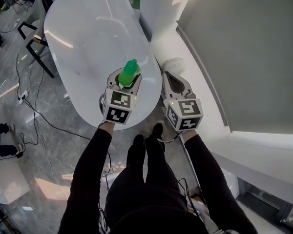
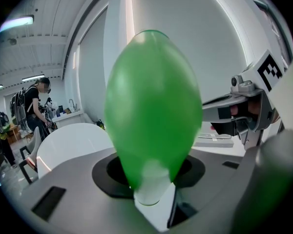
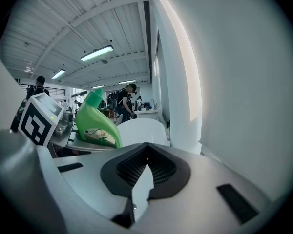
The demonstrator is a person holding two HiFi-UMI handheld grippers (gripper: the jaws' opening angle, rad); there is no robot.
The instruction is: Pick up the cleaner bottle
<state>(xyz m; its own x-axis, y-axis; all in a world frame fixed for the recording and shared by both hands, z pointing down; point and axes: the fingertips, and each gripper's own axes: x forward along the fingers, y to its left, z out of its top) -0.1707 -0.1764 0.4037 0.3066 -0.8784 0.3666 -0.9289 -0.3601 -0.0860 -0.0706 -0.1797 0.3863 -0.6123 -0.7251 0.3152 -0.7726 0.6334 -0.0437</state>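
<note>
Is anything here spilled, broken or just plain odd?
Nothing stands out. The green bottle is held between the left gripper's jaws over the white table, with no spill visible. The right gripper is empty.

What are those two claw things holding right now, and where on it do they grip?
The left gripper clamps the green cleaner bottle around its lower body. The right gripper holds nothing.
</note>
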